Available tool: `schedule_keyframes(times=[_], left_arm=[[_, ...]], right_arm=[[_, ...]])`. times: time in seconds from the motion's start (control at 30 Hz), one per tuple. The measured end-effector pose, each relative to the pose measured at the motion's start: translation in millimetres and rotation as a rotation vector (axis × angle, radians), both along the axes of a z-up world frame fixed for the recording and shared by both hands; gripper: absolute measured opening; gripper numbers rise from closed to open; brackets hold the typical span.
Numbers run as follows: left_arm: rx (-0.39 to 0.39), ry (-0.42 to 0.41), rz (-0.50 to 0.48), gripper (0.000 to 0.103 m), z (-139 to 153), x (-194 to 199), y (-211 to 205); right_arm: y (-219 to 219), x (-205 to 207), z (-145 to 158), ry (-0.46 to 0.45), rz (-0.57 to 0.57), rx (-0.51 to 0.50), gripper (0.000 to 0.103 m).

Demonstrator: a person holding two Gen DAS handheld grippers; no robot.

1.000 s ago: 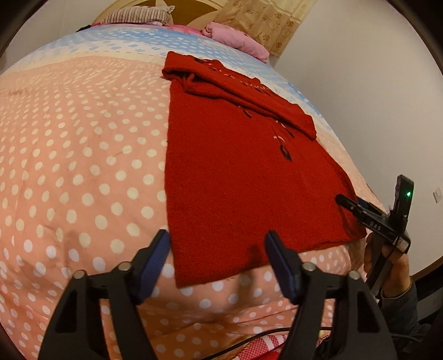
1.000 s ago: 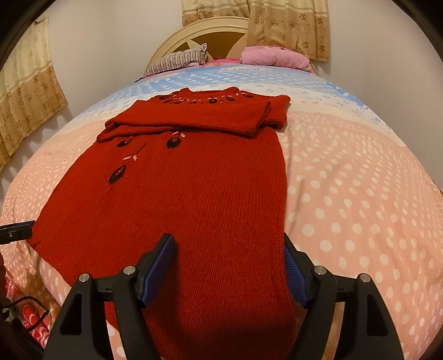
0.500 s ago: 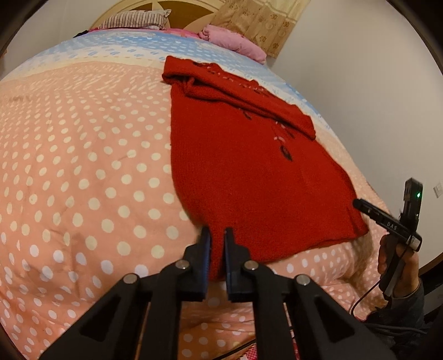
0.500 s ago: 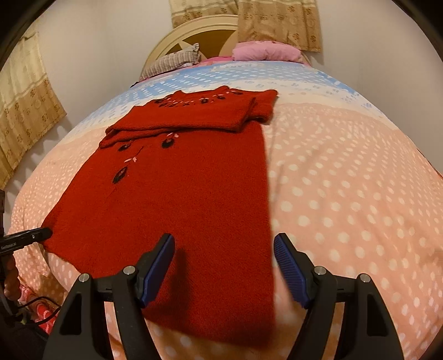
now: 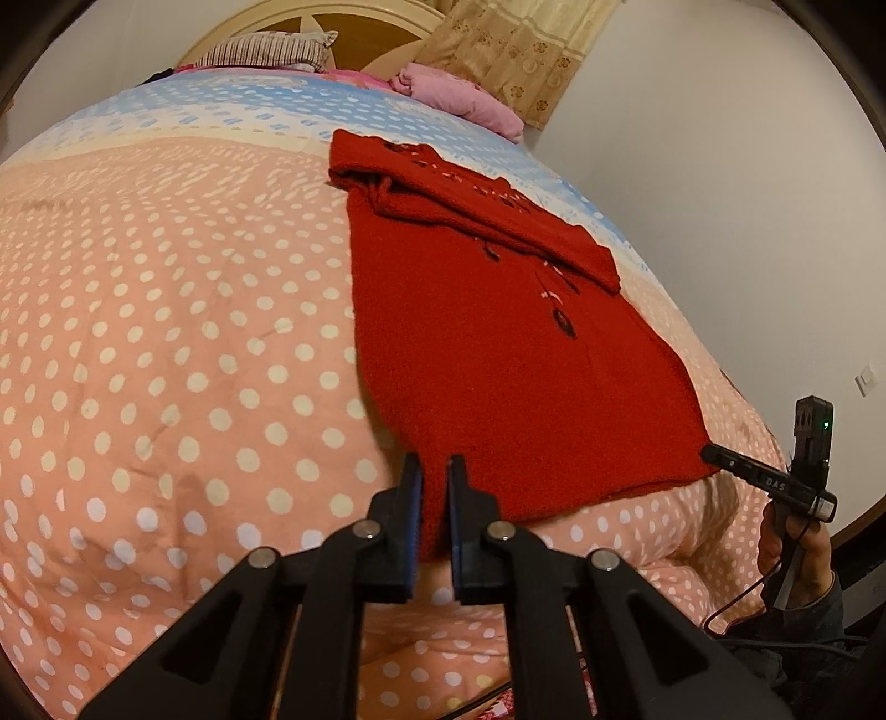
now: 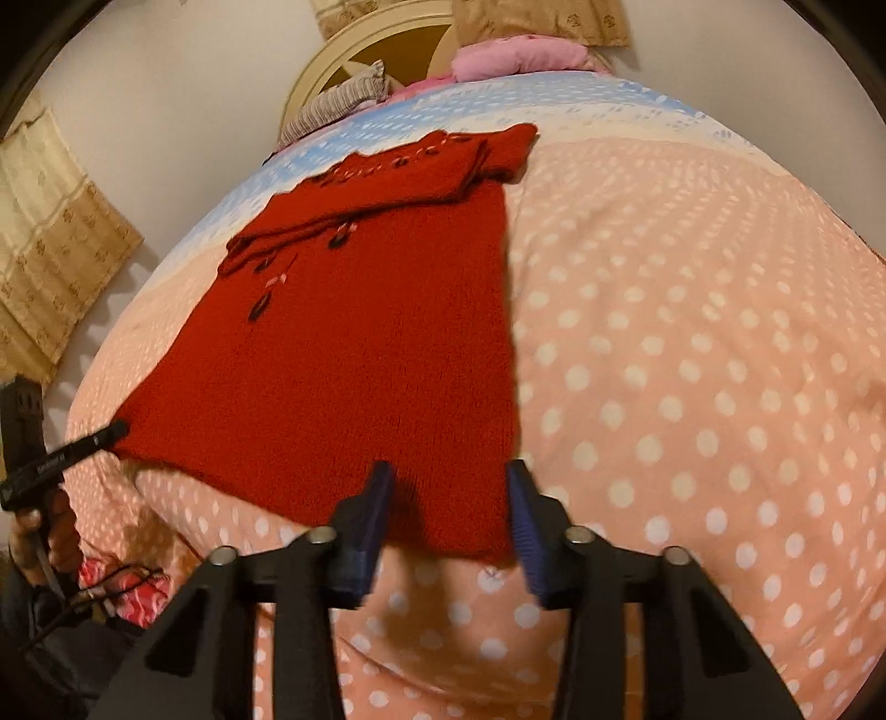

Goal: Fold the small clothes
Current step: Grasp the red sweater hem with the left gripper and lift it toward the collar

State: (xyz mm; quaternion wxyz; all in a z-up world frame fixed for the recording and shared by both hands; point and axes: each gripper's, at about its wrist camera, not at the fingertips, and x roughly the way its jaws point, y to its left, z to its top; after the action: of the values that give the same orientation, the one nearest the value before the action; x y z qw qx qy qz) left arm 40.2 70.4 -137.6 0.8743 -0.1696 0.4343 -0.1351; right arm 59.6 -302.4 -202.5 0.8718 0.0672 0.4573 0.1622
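Observation:
A red knitted sweater (image 5: 498,354) lies flat on the bed, its sleeves folded across the chest at the far end. It also shows in the right wrist view (image 6: 354,360). My left gripper (image 5: 434,473) is shut on the sweater's hem at its near left corner. My right gripper (image 6: 448,482) is part open, its jaws straddling the hem at the near right corner, with the cloth between them and not pinched. In the left wrist view the right gripper (image 5: 711,455) touches the other hem corner. In the right wrist view the left gripper (image 6: 119,429) sits at the far hem corner.
The bed carries a peach polka-dot duvet (image 5: 166,332) with a blue band near the headboard (image 6: 387,39). A striped pillow (image 5: 260,52) and a pink pillow (image 5: 459,99) lie at the head. A white wall (image 5: 720,194) runs close along one side. Cables hang off the bed's near edge (image 6: 99,587).
My left gripper closed on the hem's left corner. My right gripper pulled back to the hem's right corner and narrowed its jaws; the view tilted.

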Motion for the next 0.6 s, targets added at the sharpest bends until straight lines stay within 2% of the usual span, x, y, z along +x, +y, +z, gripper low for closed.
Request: schedule_keyframes(times=[0.07, 0.37, 0.47, 0.6], left_arm=[[0.008, 0.011, -0.008, 0.008, -4.5, 0.8, -3.3], [0.012, 0.000, -0.016, 0.008, -4.5, 0.2, -3.4], [0.036, -0.009, -0.017, 0.008, -4.8, 0.8, -3.9], [0.038, 0.013, -0.015, 0.008, -14.3, 3.1, -3.0]], right_arm=[[-5.3, 0.2, -0.5, 0.004, -0.013, 0.015, 0.008], [-19.9, -14.2, 8.9, 0.002, 0.034, 0.180, 0.007], [-29.1, -11.3, 6.5, -0.010, -0.013, 0.181, 0.007], [-31.5, -6.2, -7.3, 0.027, -0.045, 0.193, 0.008]])
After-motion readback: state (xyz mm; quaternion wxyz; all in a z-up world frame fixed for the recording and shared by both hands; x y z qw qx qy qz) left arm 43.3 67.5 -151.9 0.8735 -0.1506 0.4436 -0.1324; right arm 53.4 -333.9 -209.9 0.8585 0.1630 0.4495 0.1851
